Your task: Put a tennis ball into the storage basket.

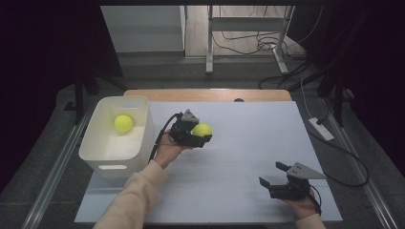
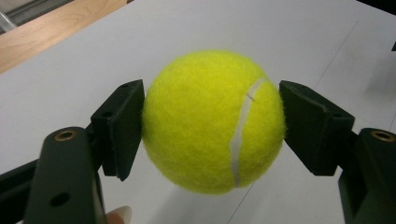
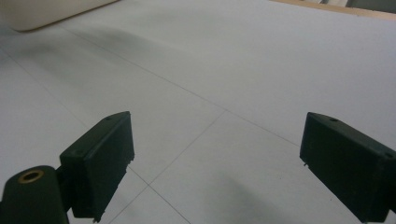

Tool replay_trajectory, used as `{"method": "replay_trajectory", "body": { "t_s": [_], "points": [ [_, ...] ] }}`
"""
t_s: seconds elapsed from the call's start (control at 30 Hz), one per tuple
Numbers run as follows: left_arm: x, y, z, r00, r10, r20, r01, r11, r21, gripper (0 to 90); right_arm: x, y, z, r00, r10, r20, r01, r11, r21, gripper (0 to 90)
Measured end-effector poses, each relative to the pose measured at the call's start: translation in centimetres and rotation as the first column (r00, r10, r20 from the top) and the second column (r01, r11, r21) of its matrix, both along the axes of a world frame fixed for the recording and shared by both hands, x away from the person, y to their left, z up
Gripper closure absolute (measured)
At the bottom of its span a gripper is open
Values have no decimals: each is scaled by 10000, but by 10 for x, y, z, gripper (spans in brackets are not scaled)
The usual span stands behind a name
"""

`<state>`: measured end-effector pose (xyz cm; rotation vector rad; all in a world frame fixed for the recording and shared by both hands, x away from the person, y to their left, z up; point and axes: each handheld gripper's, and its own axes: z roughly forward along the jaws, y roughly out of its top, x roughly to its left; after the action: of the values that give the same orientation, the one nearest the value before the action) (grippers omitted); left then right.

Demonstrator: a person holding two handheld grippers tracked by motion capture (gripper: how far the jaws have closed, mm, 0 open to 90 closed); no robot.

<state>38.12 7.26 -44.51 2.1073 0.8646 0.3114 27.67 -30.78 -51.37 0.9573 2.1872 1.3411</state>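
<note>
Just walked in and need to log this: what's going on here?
A person works two handheld tongs at a table. The left tongs grip a tennis ball just right of a white bin, which already holds another ball. The right tongs sit open near the table's right front, holding nothing.

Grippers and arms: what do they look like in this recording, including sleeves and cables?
Both grippers are black with two blocky, flat-faced jaws. The left gripper carries a grey three-cornered plate on top and trails a black cable; brass-coloured rings sit in its jaw arms. The right gripper bears the same grey plate. The left sleeve is pale cream, as is the cuff at the right wrist.
</note>
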Motion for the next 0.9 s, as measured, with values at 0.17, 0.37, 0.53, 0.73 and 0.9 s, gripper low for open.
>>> {"method": "replay_trajectory", "body": {
  "t_s": [0.17,0.37,0.53,0.73,0.9],
  "points": [
    [-2,1,2,10000,21,48,-20,10000,-69,270,0,0,0,10000,-10,9,10,10000,2,97],
    [-5,2,6,9999,3,150,-1,9999,-151,270,0,0,0,10000,-18,8,18,10000,-7,97],
    [-7,3,9,9997,23,234,-18,9997,-241,270,0,0,0,10000,-19,5,19,10000,-12,97],
    [-10,6,12,9995,65,324,-56,9995,-300,270,0,0,0,10000,-27,13,27,10000,-14,97],
    [-12,8,15,9989,94,453,-79,9994,-344,270,0,0,0,10000,-30,14,30,10000,-21,97]
  ]
}}
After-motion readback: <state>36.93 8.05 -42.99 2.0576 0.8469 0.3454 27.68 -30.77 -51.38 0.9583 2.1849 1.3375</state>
